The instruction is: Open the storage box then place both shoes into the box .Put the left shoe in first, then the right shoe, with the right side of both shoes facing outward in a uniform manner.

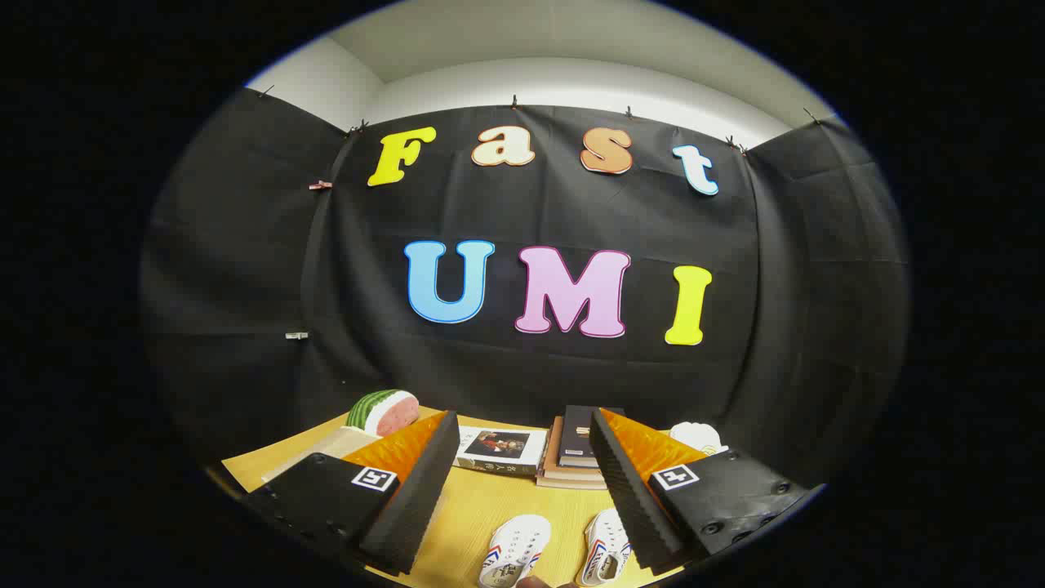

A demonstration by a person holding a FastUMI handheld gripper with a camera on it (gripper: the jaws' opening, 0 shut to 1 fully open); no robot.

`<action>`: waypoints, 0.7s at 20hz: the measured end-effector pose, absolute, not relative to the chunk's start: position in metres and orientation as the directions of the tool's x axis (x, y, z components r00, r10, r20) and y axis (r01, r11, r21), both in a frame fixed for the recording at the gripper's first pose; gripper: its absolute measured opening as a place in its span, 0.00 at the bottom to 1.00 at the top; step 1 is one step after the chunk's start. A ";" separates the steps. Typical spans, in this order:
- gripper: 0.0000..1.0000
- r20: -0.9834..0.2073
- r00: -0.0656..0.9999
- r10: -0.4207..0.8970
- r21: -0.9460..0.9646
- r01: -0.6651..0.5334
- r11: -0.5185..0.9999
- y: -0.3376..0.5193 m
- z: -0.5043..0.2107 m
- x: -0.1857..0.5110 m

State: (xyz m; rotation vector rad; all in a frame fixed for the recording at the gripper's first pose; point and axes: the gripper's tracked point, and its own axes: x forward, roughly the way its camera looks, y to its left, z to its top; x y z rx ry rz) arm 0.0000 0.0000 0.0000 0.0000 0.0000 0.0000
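Shoes [555, 551] side by side on table [482, 510], gripper [514, 465] above, fingers wide apart, holding nothing

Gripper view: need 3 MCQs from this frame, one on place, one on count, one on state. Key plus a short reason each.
1. Where do the shoes lie relative to the hand-held gripper?
A. Low between its two fingers, on the table
B. Behind the watermelon model
C. On top of the book stack

2. How many white shoes are in sight?
A. One
B. Two
C. Three

3. What are the hand-held gripper's fingers doing?
A. Shut on a shoe
B. Shut on a book
C. Spread apart, holding nothing

Key:
1 A, both shoes sit on the yellow table in the gap between the fingers.
2 B, a pair lies side by side.
3 C, a wide gap separates the fingers, with bare table and a book showing between them.
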 end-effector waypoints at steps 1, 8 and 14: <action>0.97 -0.003 1.000 0.002 0.004 -0.002 1.000 -0.002 -0.001 0.000; 0.97 -0.032 0.999 0.005 0.029 -0.004 1.000 -0.013 -0.011 0.002; 0.97 -0.048 0.999 0.000 0.033 0.002 0.999 -0.023 -0.016 0.001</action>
